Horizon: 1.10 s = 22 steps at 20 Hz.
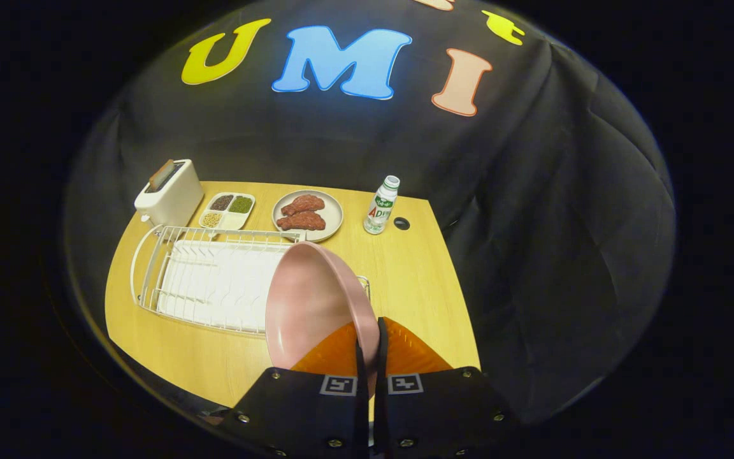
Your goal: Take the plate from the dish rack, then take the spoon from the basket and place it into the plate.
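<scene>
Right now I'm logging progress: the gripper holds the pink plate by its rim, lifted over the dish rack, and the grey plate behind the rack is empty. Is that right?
Not quite. In the gripper view the grey plate behind the dish rack carries two pieces of meat. The rest stands: the gripper is shut on the rim of the pink plate, held over the rack.

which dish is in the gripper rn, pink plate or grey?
The pink plate, held on edge by its rim in the gripper. The grey plate sits beyond the dish rack, holding meat.
</scene>
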{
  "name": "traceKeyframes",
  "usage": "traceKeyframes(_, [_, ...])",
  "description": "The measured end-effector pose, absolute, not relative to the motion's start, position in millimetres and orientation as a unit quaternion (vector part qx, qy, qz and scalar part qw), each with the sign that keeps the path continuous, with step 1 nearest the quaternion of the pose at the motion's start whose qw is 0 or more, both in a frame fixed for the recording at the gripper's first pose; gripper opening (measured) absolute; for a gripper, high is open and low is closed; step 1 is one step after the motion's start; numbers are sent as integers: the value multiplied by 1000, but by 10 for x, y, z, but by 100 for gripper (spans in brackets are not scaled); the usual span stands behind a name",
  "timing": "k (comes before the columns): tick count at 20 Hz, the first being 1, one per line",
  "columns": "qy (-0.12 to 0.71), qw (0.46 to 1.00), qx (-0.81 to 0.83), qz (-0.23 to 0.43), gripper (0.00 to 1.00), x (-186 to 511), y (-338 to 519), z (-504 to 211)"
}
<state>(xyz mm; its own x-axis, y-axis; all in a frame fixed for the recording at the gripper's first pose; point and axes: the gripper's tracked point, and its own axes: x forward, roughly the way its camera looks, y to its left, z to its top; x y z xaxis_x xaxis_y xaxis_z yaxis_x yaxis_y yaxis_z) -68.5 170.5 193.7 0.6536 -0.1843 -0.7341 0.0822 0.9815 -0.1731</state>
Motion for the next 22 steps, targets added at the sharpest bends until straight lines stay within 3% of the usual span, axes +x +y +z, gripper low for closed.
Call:
traceKeyframes(9, [461,887,22,-10,3,-1290,1876,998])
traceKeyframes(22, [507,854,84,79,3,-1385,2396,-73])
